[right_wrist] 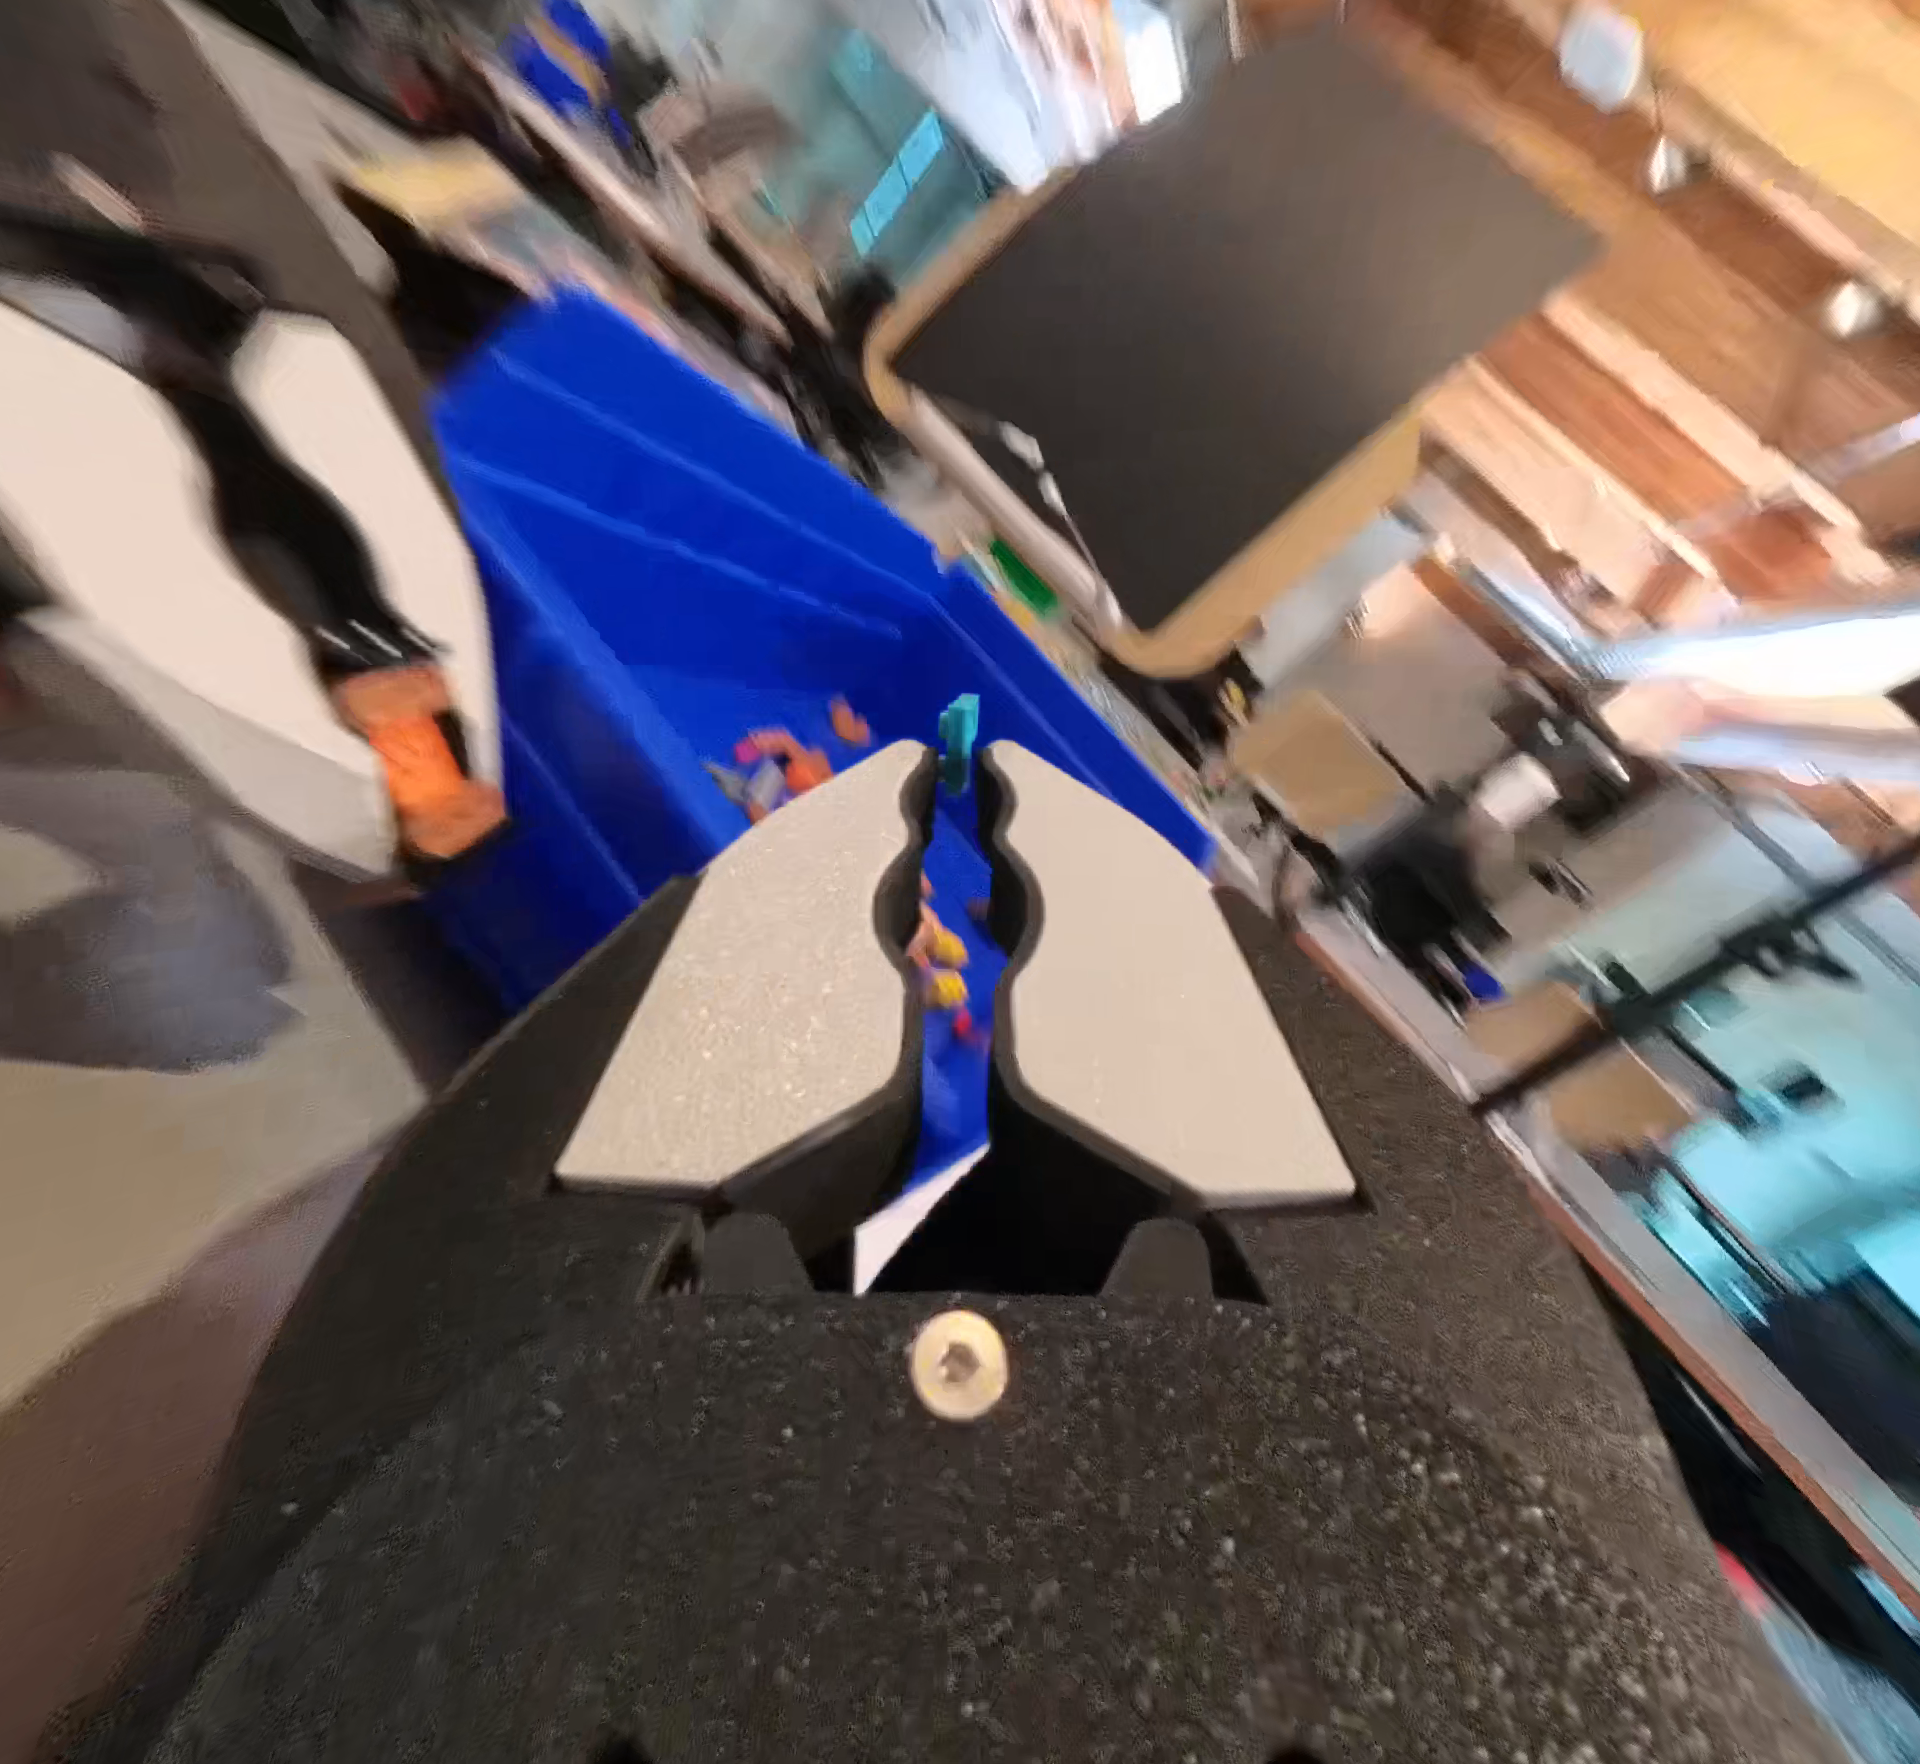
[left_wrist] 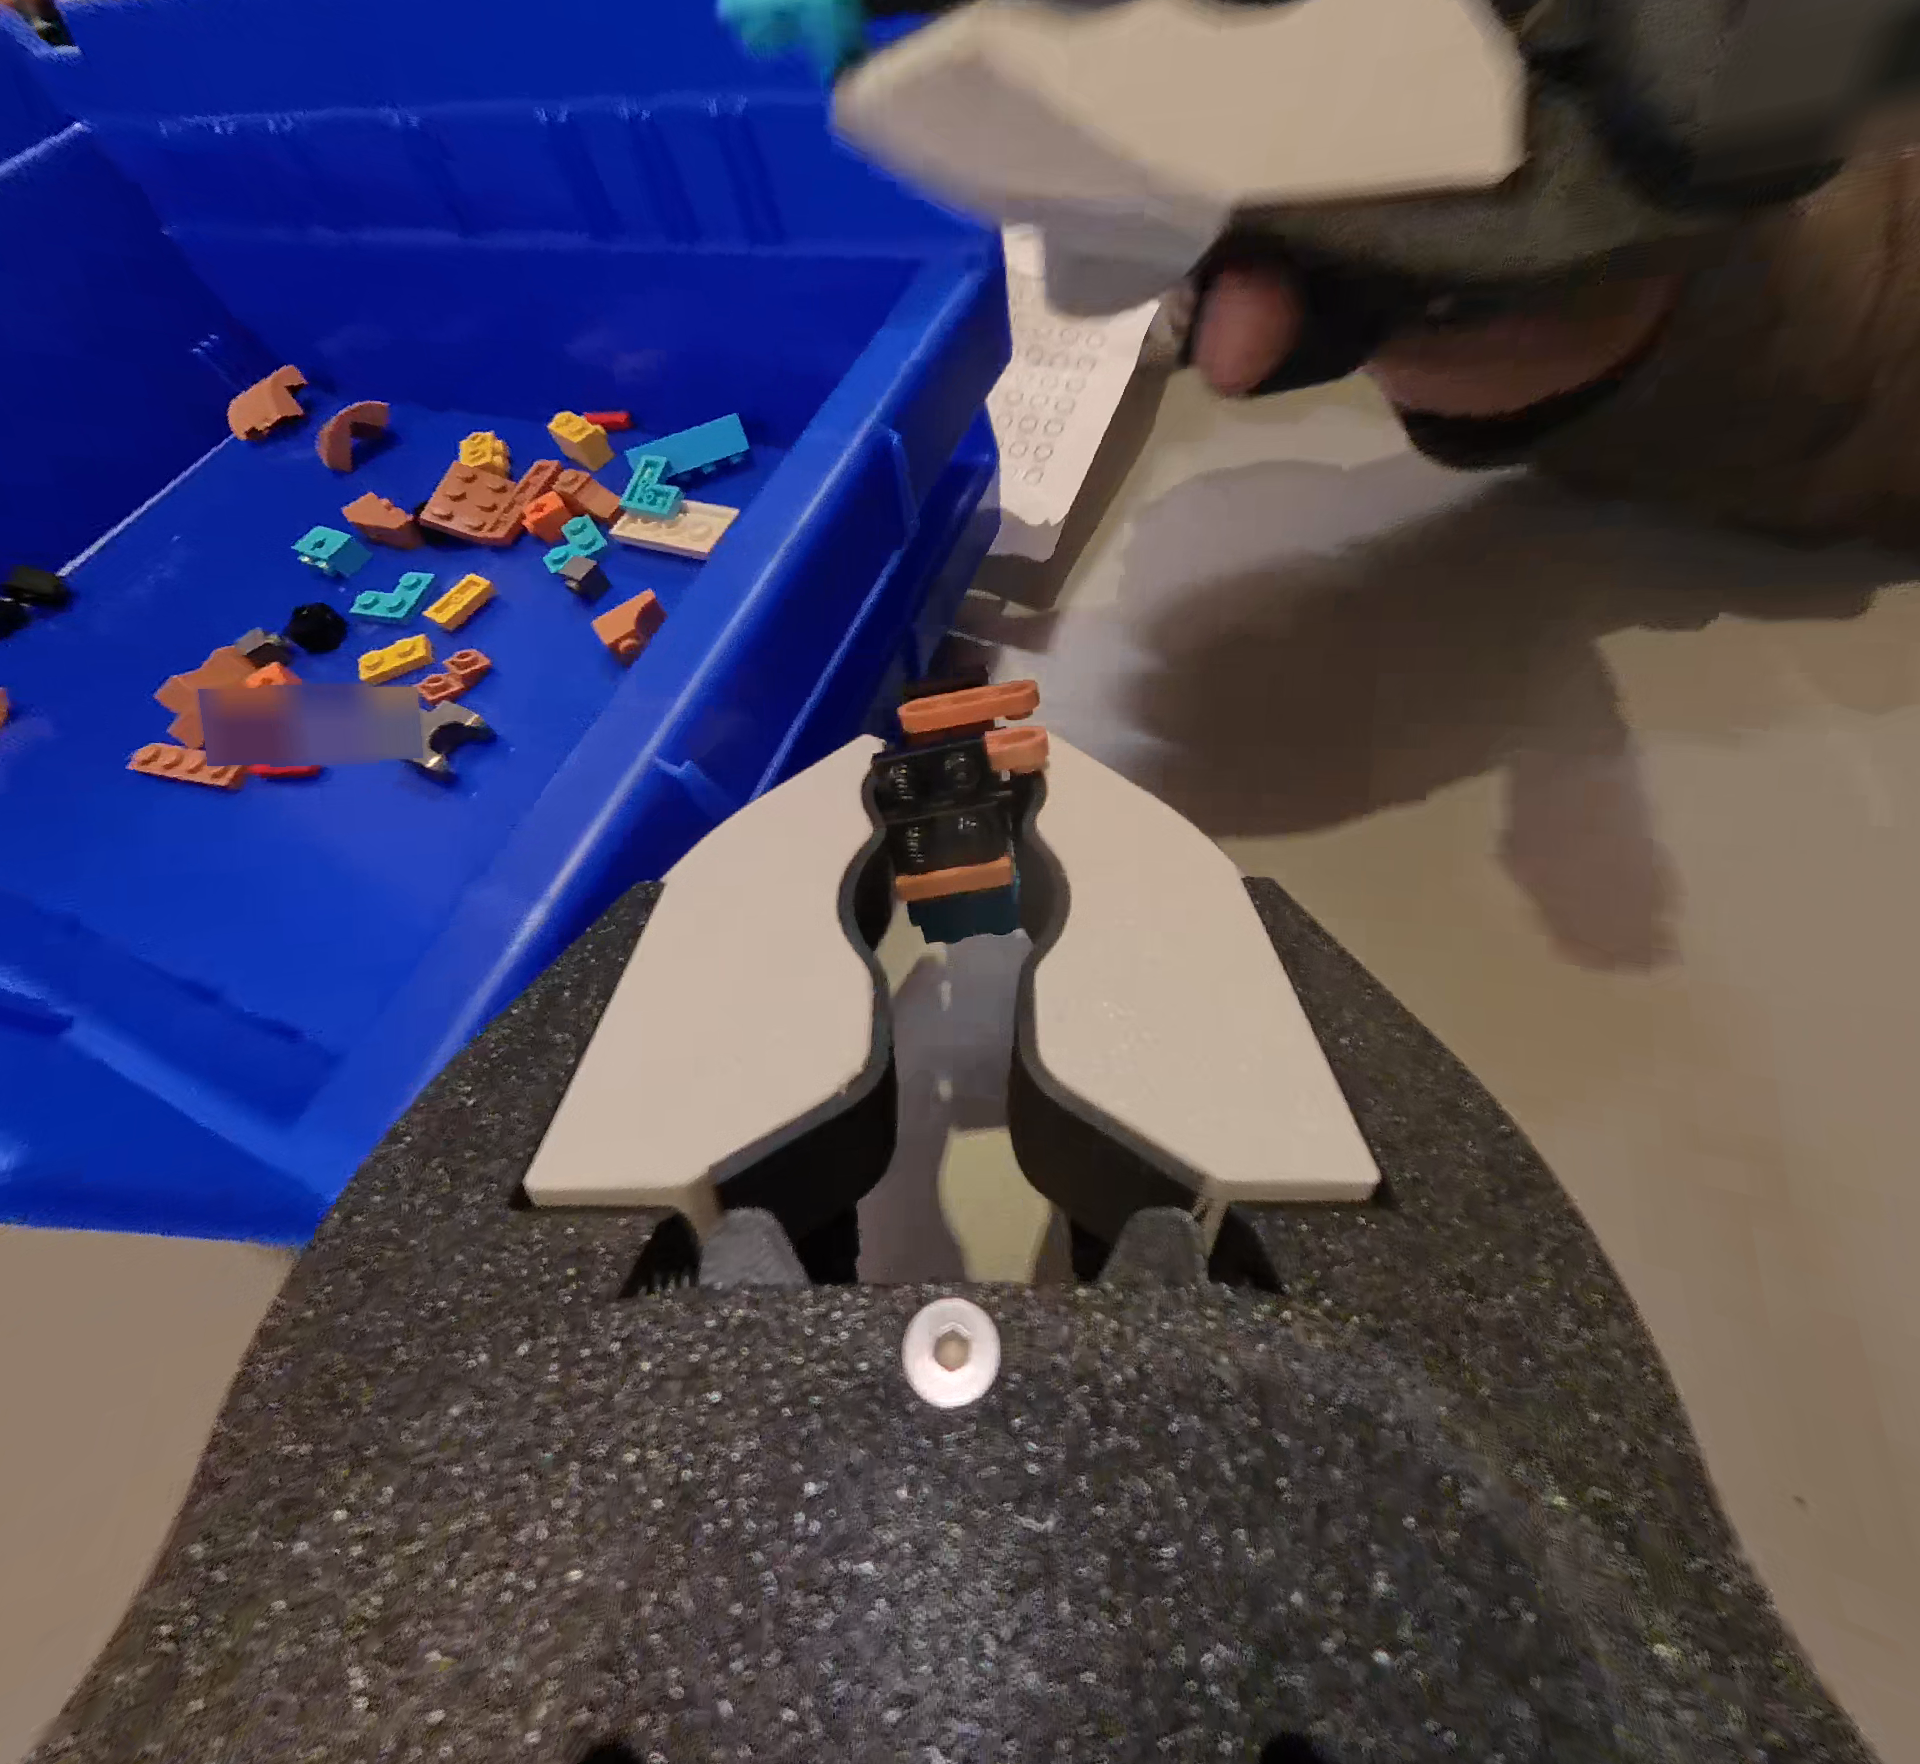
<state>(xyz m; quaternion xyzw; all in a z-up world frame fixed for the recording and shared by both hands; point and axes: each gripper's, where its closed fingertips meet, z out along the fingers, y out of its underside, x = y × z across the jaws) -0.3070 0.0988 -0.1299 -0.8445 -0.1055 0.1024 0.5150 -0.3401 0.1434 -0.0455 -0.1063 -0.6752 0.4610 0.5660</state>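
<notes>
My left gripper (left_wrist: 951, 779) is shut on a small brick assembly (left_wrist: 954, 810) of black, orange and blue pieces, held above the pale table just right of a blue bin (left_wrist: 582, 156). My right gripper (right_wrist: 958, 758) is shut on a small teal brick (right_wrist: 958, 727) at its fingertips. In the left wrist view the right gripper (left_wrist: 821, 21) appears blurred at the upper right, with the teal brick (left_wrist: 784, 0) sticking out over the bin's far rim. In the right wrist view the left gripper (right_wrist: 416, 758) shows at the left with the orange assembly (right_wrist: 421, 758).
The blue bin holds several loose bricks (left_wrist: 468, 530) in orange, yellow, teal and black. A white studded baseplate (left_wrist: 1049, 395) lies on the table right of the bin. A person's hand (left_wrist: 1299, 332) holds the right gripper. A dark table (right_wrist: 1226, 343) stands behind the blue bin (right_wrist: 675, 551). There is about 10 cm between the tips of the two grippers.
</notes>
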